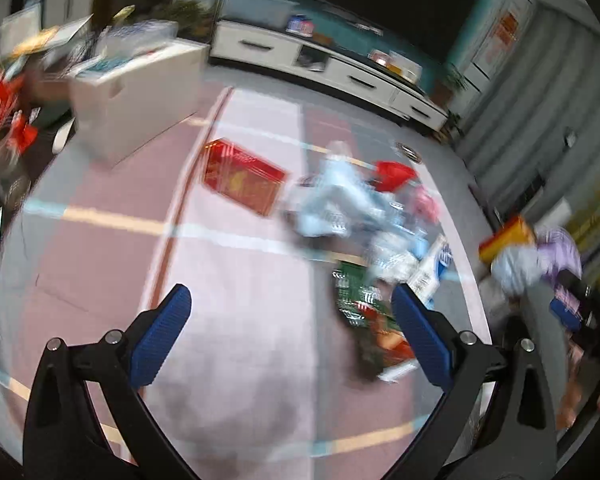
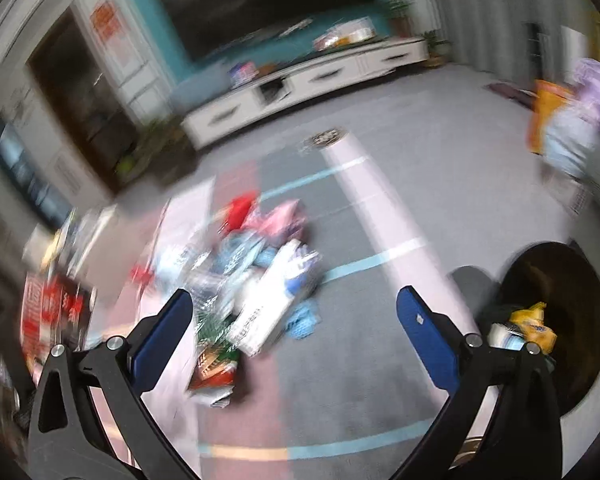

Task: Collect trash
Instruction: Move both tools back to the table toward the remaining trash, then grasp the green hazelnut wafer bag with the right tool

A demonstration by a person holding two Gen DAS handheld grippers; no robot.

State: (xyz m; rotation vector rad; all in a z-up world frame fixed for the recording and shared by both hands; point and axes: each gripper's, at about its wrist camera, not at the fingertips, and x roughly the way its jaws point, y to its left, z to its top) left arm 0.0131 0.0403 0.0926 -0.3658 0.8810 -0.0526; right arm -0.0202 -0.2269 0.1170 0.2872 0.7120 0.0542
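Both of my tools are empty right now: the left hand-held gripper (image 1: 290,322) has its blue pads spread wide with nothing between them, and the right hand-held gripper (image 2: 294,326) is released just the same. The trash pile (image 1: 364,220) lies on the floor (image 1: 236,280) ahead of me, a loose heap of pale plastic wrappers, a red bag and pink bits, with a green and orange snack packet (image 1: 374,320) at its near edge, close to my left gripper's right pad. A flat red box (image 1: 242,176) lies apart from the heap, toward the white cabinet (image 1: 140,96). In the right wrist view the same heap sits ahead and slightly left, and a dark round bin (image 2: 556,320) stands at the right edge with what looks like a yellow wrapper (image 2: 534,326) already inside, though the blur makes that hard to be sure of. My worry from here is the grab itself: the wrappers overlap and look thin and slippery, so closing on the heap could pinch only a corner and shed pieces on the way to the bin. Both views are smeared, so I could also misjudge the reach, scrape the pads on the floor, or scatter the heap instead of gripping it.
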